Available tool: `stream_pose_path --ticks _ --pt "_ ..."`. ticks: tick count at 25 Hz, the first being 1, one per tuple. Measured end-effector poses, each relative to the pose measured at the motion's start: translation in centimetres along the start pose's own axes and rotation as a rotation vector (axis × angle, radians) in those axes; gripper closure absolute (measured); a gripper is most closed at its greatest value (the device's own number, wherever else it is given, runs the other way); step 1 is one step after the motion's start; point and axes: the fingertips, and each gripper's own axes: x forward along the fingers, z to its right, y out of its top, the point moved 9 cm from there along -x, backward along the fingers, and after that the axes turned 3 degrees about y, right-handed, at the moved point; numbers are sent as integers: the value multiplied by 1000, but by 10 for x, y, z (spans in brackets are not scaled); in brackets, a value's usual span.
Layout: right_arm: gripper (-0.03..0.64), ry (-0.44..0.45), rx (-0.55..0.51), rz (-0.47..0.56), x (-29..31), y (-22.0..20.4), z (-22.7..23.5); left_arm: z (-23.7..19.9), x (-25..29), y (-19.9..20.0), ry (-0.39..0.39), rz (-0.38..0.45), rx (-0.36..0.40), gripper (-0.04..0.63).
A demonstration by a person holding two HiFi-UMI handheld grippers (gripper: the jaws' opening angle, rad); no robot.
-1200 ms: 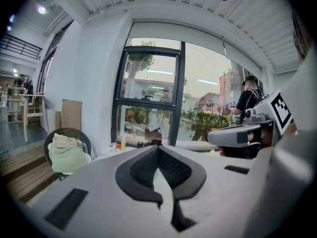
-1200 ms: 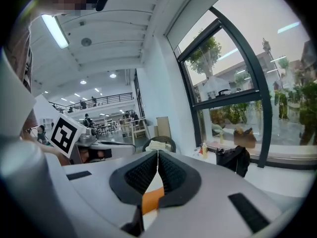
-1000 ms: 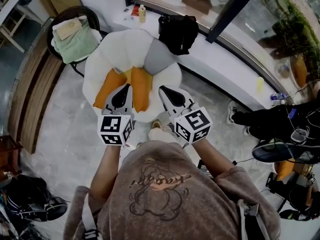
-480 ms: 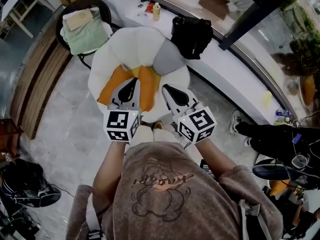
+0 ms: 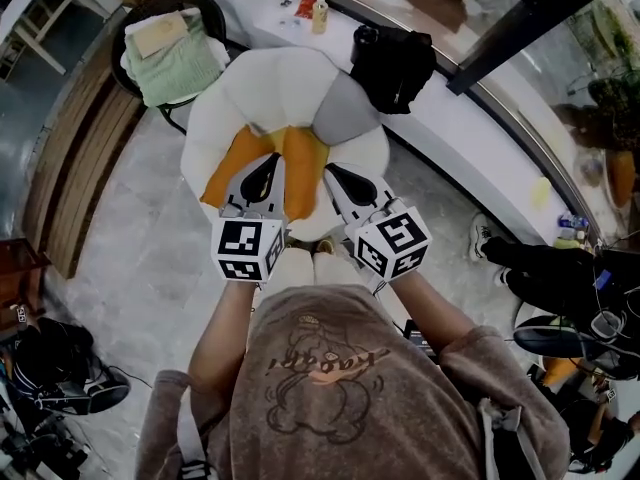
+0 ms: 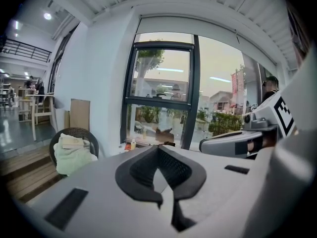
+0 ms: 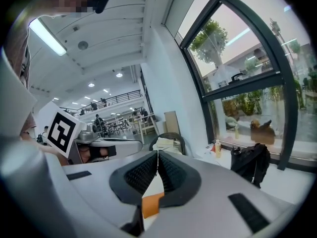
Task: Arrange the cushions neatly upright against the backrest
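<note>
A white petal-shaped armchair [image 5: 275, 83] holds two orange cushions, one at the left [image 5: 235, 156] and one beside it [image 5: 303, 163]. A grey cushion [image 5: 345, 108] leans at the chair's back right. My left gripper [image 5: 267, 161] hovers shut over the seam between the orange cushions with nothing in it. Over the seat's front right, my right gripper [image 5: 333, 171] is shut and empty too. In the left gripper view the jaws [image 6: 158, 148] meet at the tips. In the right gripper view the jaws [image 7: 158, 152] also meet, and a bit of orange cushion [image 7: 152, 204] shows beneath them.
A dark wicker chair with a green blanket [image 5: 172, 56] stands left of the armchair. A black bag [image 5: 393, 63] and small bottles [image 5: 319, 13] sit on the white window ledge [image 5: 450, 138] behind it. Someone's legs and shoes [image 5: 520, 258] are at the right, and bags [image 5: 60, 378] lie on the floor at the left.
Both grippers have moved forward over the armchair's seat, still shut, and now reach further over the cushions. The cushions have not moved.
</note>
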Motion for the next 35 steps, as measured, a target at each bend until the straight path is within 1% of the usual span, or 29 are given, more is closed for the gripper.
stream_pose_path --ticks 8,16,26,29,35 --pt "597 -37 5 -32 36 -15 15 -28 25 -17 -18 -26 -13 591" --pt "598 -59 4 -24 64 -31 38 -56 54 -45 -25 -57 -30 591" --pt "597 -99 19 -37 91 -74 69 -74 95 -95 -28 -82 -69 591" --pt "597 -106 25 -38 99 -90 78 -78 107 -116 -34 -97 -102 591" --pt "597 -127 51 -67 120 -133 95 -90 134 -163 -47 -139 -119 591"
